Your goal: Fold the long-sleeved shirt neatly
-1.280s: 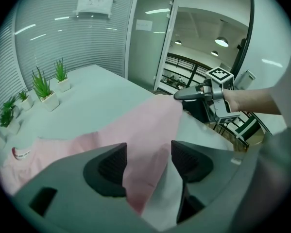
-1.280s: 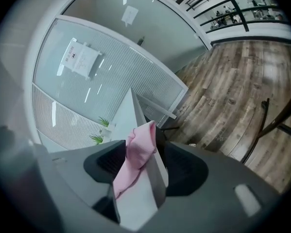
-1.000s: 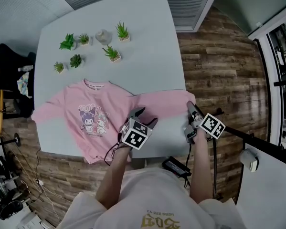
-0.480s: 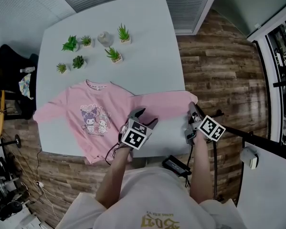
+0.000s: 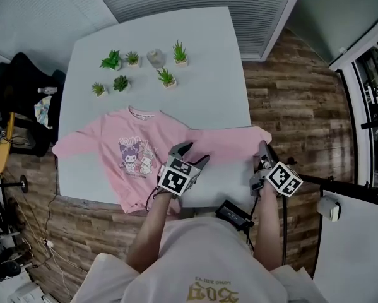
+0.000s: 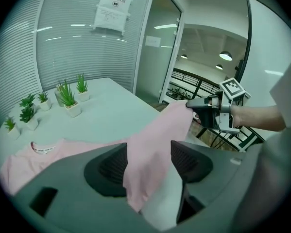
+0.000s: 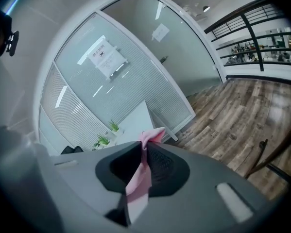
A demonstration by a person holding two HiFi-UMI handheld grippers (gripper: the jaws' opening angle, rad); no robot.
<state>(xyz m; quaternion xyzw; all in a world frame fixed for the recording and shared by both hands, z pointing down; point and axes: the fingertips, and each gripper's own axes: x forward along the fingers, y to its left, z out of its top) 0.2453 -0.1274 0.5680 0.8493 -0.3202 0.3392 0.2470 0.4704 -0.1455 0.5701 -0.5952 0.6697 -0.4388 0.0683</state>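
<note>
Pale table (image 5: 176, 100), pink long-sleeved shirt (image 5: 138, 150) flat: one sleeve (image 5: 223, 145) runs between wide, unpressing jaws of left gripper (image 5: 194, 154) rightward to right gripper (image 5: 262, 149), jaws just closed on its end.

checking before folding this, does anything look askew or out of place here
The pink shirt lies crooked on the table. Its hem hangs over the near edge and one sleeve cuff pokes past the side edge. The potted plants stand upright, and nothing is spilled.
</note>
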